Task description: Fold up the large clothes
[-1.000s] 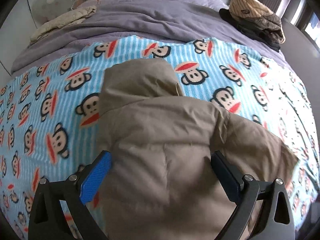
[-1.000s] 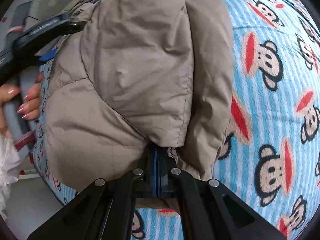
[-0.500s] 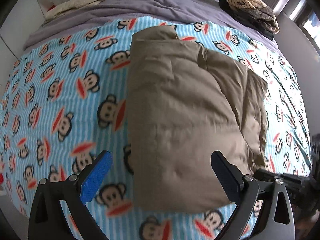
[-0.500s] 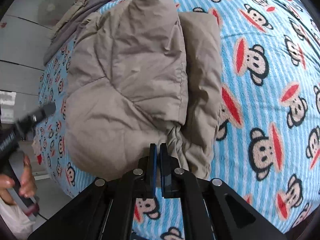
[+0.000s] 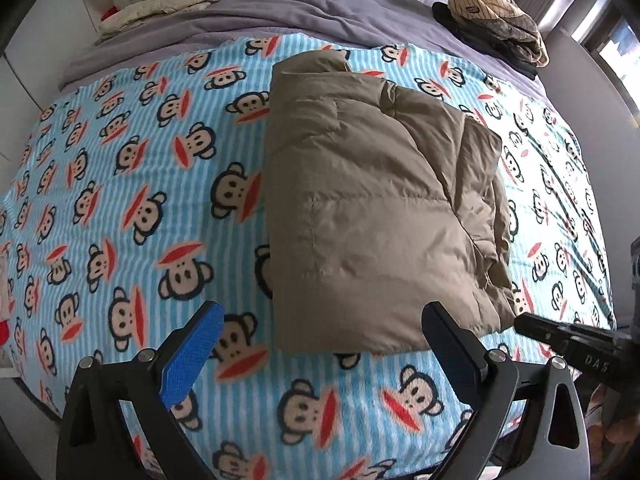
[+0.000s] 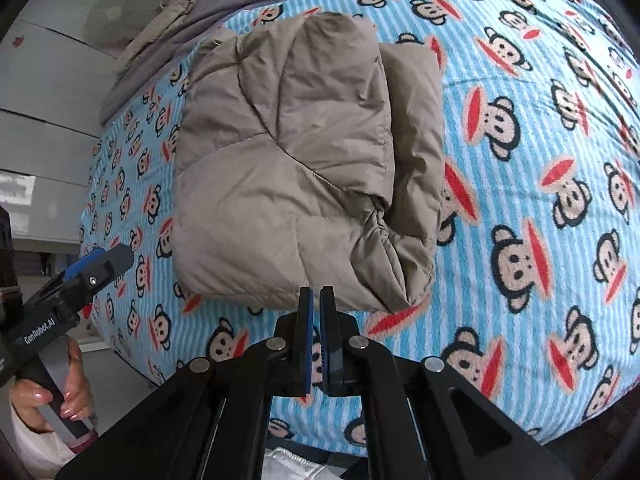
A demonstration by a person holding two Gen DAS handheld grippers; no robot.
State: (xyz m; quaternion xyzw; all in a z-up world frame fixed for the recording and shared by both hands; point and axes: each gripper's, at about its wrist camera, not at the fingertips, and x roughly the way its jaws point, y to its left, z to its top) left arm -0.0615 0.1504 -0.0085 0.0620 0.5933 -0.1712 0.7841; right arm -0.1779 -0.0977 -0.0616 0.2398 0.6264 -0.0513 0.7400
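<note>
A tan puffer jacket point(image 5: 372, 208) lies folded into a thick rectangle on the blue monkey-print blanket point(image 5: 120, 200); the right wrist view shows the same jacket point(image 6: 288, 168) with a bunched layer along its right side. My left gripper point(image 5: 322, 310) hovers open above the jacket's near edge, nothing between its fingers. My right gripper point(image 6: 317, 294) is shut and holds nothing, just off the jacket's near hem. Each view catches the other tool: the right gripper point(image 5: 568, 344) at the jacket's lower right corner, the left gripper point(image 6: 100, 264) held by a hand point(image 6: 52, 396).
A purple duvet point(image 5: 320, 12) covers the far half of the bed. A striped and dark clothes pile point(image 5: 496, 20) sits at the far right, a cream garment point(image 5: 160, 4) at the far left. The bed's near edge and floor point(image 6: 100, 360) show below the left gripper.
Both grippers have lifted and drawn back from the jacket. The right gripper, earlier shut on the jacket's hem, has let it go. The jacket now lies flat and folded.
</note>
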